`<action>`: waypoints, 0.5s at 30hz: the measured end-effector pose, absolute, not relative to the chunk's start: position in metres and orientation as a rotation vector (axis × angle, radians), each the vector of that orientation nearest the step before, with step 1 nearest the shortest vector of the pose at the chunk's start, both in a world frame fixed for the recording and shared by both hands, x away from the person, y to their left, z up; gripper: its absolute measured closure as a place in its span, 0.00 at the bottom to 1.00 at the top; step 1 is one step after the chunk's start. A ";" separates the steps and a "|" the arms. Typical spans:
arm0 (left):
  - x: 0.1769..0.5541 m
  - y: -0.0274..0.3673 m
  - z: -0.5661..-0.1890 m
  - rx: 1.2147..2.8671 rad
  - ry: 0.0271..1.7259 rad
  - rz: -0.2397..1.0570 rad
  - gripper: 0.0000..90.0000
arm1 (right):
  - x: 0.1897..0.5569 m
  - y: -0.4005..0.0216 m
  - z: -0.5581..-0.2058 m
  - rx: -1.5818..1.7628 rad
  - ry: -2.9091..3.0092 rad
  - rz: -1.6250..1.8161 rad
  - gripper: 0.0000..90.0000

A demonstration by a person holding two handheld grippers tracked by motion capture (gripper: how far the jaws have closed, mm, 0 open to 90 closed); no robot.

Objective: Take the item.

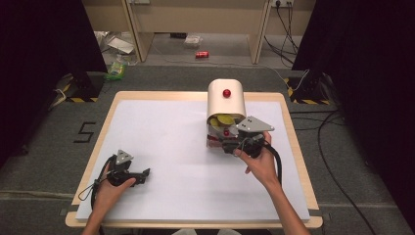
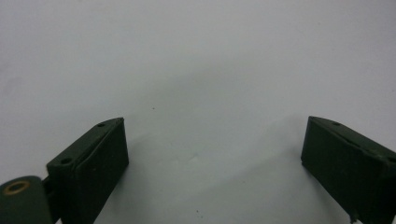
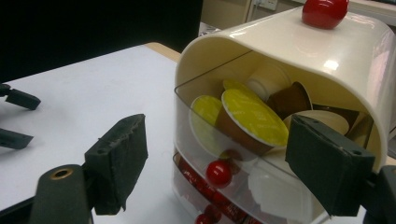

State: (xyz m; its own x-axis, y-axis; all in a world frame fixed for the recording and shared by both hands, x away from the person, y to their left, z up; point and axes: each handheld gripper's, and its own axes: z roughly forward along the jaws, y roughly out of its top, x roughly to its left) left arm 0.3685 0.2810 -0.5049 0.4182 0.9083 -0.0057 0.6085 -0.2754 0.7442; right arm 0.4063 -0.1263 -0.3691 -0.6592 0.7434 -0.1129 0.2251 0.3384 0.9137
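A cream dome-topped box (image 1: 225,100) with a red knob (image 1: 226,93) on top stands at the table's back middle. Clear drawers in its front hold coffee capsules (image 3: 254,116), some with yellow lids. The upper drawer (image 3: 261,186) has a small red knob (image 3: 218,172). My right gripper (image 1: 231,145) is open right at the drawer front, and its jaws stand either side of that small knob (image 3: 219,165) without touching it. Near the front left of the table, my left gripper (image 1: 145,174) lies low over the white sheet, open, with nothing between its jaws (image 2: 215,154).
A white sheet (image 1: 166,142) covers the wooden table (image 1: 301,161). A lower drawer (image 3: 205,212) with red contents sits under the upper one. Cables (image 1: 337,181) run over the grey floor at the right. Boxes and litter (image 1: 117,63) lie beyond the table's far edge.
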 end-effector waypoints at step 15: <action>0.368 0.281 -0.505 1.995 1.282 0.564 0.07 | 0.426 -0.118 -0.381 0.842 2.085 1.251 0.24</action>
State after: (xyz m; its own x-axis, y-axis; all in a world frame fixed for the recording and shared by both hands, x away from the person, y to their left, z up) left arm 0.3685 0.2811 -0.5049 0.4182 0.9083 -0.0064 0.6088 -0.2751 0.7441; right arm 0.4257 -0.1177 -0.3815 -0.6459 0.7499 -0.1430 0.2268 0.3673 0.9021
